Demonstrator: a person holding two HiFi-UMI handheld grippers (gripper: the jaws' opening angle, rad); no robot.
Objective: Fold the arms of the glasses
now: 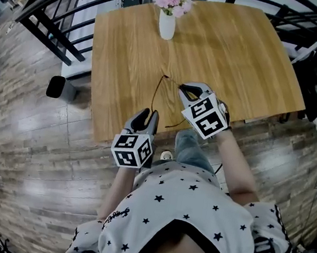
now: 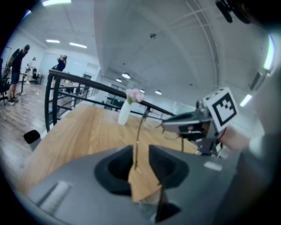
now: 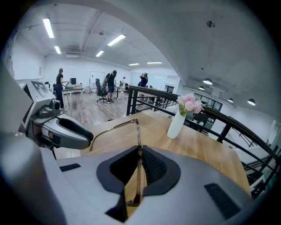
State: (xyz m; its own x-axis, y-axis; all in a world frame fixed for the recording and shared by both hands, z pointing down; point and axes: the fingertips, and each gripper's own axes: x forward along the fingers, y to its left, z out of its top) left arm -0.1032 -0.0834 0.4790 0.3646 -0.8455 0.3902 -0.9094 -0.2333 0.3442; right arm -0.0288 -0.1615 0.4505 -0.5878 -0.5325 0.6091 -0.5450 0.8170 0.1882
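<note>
Wooden desk (image 1: 233, 57), vase (image 1: 166, 25) at its far edge; plank floor (image 1: 31, 151) and black railing (image 1: 51, 13) around. The right gripper (image 1: 186, 88) pinches the glasses (image 3: 139, 134); the left gripper (image 1: 149, 114) has its jaws spread about one arm (image 2: 138, 136).

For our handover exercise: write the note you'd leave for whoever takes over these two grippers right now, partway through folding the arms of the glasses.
Right gripper: shut on the front of the glasses, held over the table.
Left gripper: open; one arm stands between its fingers, not pinched.
Done: glasses lifted.
Left: both arms look unfolded; fold each in.
</note>
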